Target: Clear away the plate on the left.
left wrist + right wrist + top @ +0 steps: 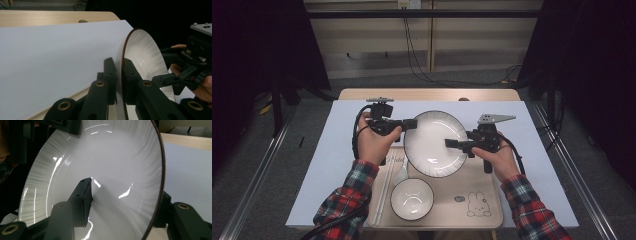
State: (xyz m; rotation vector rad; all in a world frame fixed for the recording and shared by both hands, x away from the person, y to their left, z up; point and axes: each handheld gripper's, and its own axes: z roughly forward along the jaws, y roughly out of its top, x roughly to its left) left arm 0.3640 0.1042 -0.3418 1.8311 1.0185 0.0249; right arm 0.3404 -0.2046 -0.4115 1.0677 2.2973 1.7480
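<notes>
A dark-walled room frames a wooden table (492,94) covered by a pale sheet (337,150). The left gripper (411,123) is clamped on the rim of the white plate (432,145), one jaw on each face, as the left gripper view makes plain. The right gripper (451,143) straddles the opposite rim, jaws partly apart; one sits over the inner face, the other behind the edge, and I cannot tell that they press yet. The plate hangs tilted above the tray (482,210), over the small bowl (412,198), spoon (402,172) and chopsticks (384,187). Risk, as I judge it: glazed china could pivot or slip from the single rim grip and hit the bowl. The high view gives the layout; the gripper views show rim contact
</notes>
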